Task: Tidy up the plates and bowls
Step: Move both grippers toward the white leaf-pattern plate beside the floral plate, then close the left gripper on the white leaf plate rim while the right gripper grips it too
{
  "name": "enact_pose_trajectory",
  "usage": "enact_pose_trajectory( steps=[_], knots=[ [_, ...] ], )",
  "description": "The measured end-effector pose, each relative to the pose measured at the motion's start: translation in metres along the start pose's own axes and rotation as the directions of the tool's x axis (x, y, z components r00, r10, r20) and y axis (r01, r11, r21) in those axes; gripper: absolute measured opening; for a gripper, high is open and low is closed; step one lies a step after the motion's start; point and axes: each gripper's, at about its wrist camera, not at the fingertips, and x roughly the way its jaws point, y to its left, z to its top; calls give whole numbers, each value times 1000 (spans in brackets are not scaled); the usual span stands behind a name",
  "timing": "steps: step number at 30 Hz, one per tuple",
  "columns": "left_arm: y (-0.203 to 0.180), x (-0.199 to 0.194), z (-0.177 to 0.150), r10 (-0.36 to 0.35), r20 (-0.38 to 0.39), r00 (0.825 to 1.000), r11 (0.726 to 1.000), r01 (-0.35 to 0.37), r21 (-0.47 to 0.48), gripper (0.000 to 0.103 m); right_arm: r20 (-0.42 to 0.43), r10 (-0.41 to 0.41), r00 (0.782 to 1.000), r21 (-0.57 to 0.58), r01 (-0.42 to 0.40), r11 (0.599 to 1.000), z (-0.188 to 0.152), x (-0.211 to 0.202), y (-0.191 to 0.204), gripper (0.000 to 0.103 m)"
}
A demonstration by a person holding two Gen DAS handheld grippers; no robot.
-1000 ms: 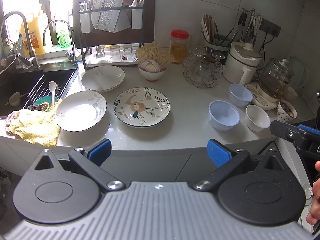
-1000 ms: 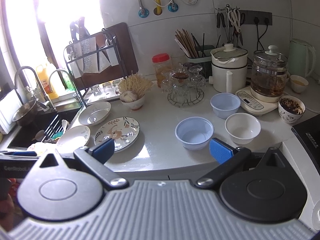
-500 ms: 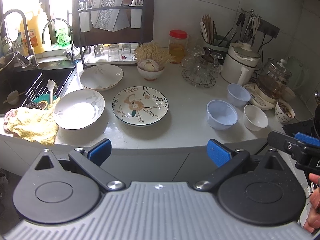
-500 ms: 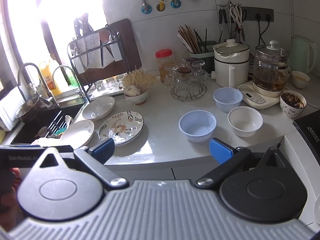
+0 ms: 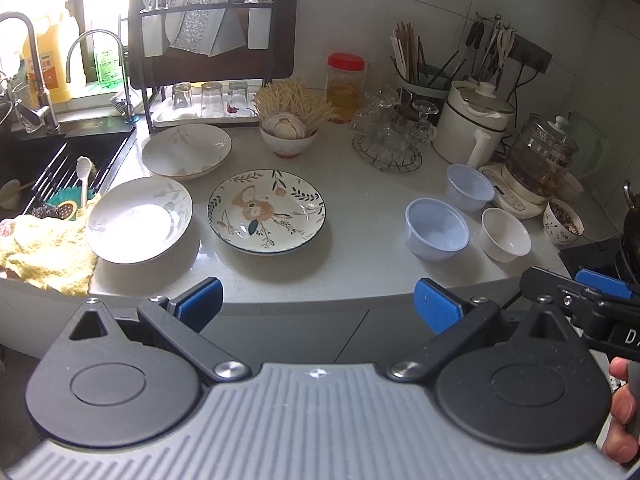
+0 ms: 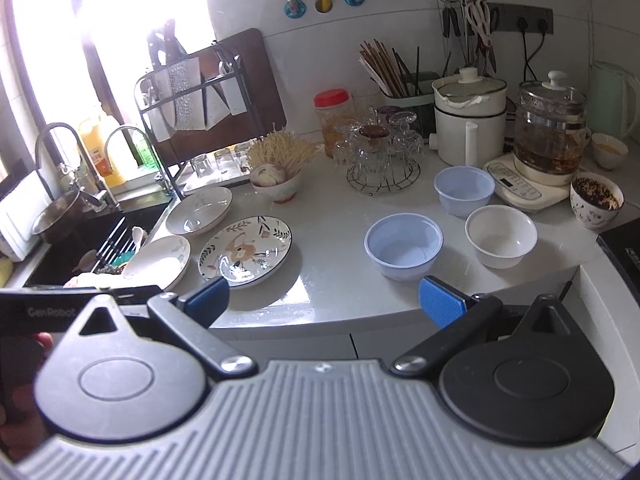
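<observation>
On the white counter point(image 5: 360, 240) lie a flowered plate point(image 5: 267, 210), a white plate point(image 5: 139, 220) at its left and a second white plate point(image 5: 187, 151) behind. To the right stand two pale blue bowls point(image 5: 437, 229) point(image 5: 470, 187) and a small white bowl point(image 5: 505, 234). The same dishes show in the right wrist view: flowered plate point(image 6: 245, 251), blue bowl point(image 6: 403, 246), white bowl point(image 6: 501, 236). My left gripper point(image 5: 318, 305) is open and empty, short of the counter's front edge. My right gripper point(image 6: 324, 300) is open and empty, also before the edge.
A sink point(image 5: 48, 168) with a yellow cloth point(image 5: 44, 252) is at the left. At the back stand a dish rack point(image 5: 212, 60), a bowl of garlic point(image 5: 289, 136), a glass holder point(image 5: 390, 136), a white cooker point(image 5: 472, 124) and a glass kettle point(image 5: 544, 160). A filled patterned cup point(image 6: 596, 204) stands far right.
Both grippers have drifted slightly back and up from the counter, so the dishes look a little smaller. Nothing on the counter has moved.
</observation>
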Motion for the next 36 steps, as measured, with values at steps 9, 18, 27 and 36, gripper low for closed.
enact_pose_trajectory(
  steps=[9,18,27,36],
  knots=[
    [25,19,23,-36,-72,997,999,35,-17,103,-29,-36,999,41,37,998,7,18,16,103],
    [58,32,58,-61,-64,996,998,62,4,103,-4,-38,999,59,39,998,21,40,45,103],
    [101,61,82,-87,-69,994,996,88,19,103,-22,-36,999,81,38,996,31,70,80,103],
    [164,89,100,-119,-77,990,992,121,24,103,-31,-60,998,89,63,994,36,103,126,103]
  ],
)
